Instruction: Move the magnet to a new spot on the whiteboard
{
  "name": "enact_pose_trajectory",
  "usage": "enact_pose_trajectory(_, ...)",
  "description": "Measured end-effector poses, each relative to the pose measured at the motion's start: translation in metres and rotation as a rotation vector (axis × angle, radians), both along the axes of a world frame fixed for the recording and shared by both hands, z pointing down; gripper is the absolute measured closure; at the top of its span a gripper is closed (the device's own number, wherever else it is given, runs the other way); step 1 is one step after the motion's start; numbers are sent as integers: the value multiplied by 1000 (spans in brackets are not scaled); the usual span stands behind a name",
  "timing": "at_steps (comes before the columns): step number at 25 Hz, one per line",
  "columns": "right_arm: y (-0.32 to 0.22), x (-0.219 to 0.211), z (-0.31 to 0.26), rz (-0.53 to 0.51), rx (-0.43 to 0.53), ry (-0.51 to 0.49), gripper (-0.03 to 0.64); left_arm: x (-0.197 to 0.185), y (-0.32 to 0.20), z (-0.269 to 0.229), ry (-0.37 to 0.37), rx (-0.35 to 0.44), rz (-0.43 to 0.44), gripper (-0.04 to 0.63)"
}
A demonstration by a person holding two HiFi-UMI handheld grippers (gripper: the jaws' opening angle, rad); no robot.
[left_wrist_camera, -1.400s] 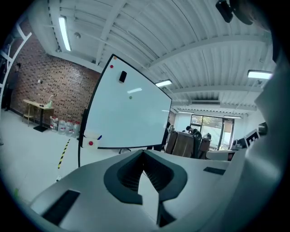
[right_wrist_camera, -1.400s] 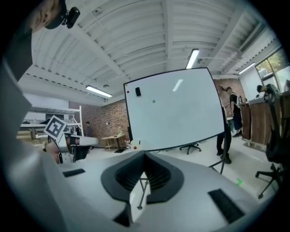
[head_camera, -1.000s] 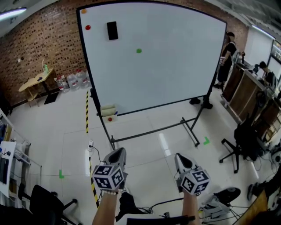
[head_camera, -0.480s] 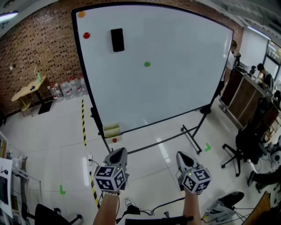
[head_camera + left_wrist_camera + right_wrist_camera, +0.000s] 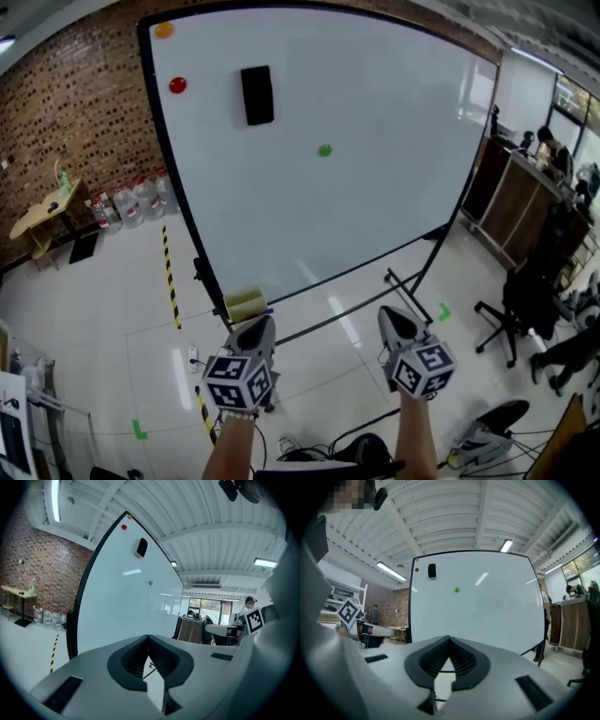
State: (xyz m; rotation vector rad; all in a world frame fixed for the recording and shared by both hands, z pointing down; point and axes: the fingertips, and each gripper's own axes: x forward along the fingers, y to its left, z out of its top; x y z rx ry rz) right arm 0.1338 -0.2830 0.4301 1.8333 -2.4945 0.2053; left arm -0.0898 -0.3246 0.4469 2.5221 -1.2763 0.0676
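Both shut, left claw [image 5: 259, 324], right claw [image 5: 393, 315], yellow box [image 5: 246, 305] head view only

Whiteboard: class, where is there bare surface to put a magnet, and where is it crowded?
The whiteboard is bare right of the green magnet up to the frame, and below it down to the bottom edge. Crowded: the top left corner, with orange magnet, red magnet and black eraser.
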Motion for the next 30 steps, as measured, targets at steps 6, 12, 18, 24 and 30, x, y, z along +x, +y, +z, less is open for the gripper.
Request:
enact_pose_trajectory(6,-55,-1,-30,-45,73,39,591,9,-15,2,38,1,-29,597)
enact_pose_trajectory(12,-124,-3,-85,-100,163,89,587,21,-30,-6,83,-3,-102,597)
enact_pose_trajectory(18,-176,-10,-123,-140,227,130,584,24,-43,-6,69,-8,-155,597)
enact_pose_trajectory(24,-225,-17,-157,-112,277,193,439,15,-47,-4,63,-15,-189,597)
enact_pose_trajectory(30,-266,-30,-187,-87,299,283,393,8,-46,-3,61,-22,-209,597)
